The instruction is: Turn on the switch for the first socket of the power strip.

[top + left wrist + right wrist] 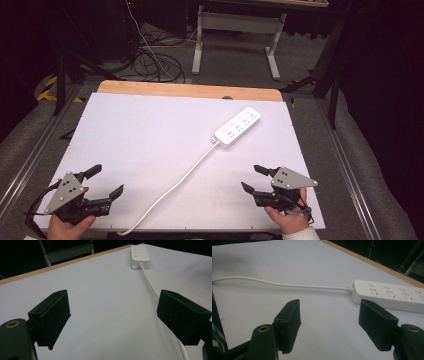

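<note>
Looking past our right tool [254,178], spread and empty, we see the power strip [238,127] lying ahead on the desk [140,130], long axis diagonal toward the far-right corner. Left tool [106,180], also spread and empty, sits farther off, so the right is nearer; cord [175,187] trails back between them.

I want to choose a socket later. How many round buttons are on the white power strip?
4. In the right gripper view, the round buttons form one row along the far edge of the power strip, one above each socket group. None seems hidden.
</note>
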Demonstrator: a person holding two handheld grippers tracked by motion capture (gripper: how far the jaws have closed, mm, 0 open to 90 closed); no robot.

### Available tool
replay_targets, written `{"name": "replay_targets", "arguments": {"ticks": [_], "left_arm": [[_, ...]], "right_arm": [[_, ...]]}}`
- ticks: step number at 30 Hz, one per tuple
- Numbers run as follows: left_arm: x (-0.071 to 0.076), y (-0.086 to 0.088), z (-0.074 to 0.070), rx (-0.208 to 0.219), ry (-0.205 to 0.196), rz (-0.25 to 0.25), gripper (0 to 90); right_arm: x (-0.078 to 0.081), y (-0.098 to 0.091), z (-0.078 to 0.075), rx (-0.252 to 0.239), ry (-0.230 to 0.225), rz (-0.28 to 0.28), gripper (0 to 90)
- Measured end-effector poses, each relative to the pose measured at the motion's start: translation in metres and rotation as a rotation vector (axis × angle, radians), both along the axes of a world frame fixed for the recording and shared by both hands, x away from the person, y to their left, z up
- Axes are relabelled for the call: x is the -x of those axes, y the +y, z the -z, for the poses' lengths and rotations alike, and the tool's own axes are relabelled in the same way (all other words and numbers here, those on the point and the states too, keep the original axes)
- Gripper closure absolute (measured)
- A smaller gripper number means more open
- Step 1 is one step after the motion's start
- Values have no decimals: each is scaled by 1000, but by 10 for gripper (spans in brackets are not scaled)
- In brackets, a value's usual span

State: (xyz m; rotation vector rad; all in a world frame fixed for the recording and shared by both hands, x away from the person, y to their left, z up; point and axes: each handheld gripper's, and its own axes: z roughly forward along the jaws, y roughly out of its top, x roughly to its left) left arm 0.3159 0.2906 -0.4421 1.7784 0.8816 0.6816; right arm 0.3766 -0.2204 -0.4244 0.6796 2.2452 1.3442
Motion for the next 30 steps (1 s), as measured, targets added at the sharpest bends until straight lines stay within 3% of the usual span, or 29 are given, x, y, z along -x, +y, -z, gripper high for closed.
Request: {"name": "replay_targets", "arguments": {"ticks": [30], "left_arm": [[-1, 0, 0, -12, 3, -6, 123]], "right_arm": [[-46, 15, -55, 17, 42, 30, 453]]}}
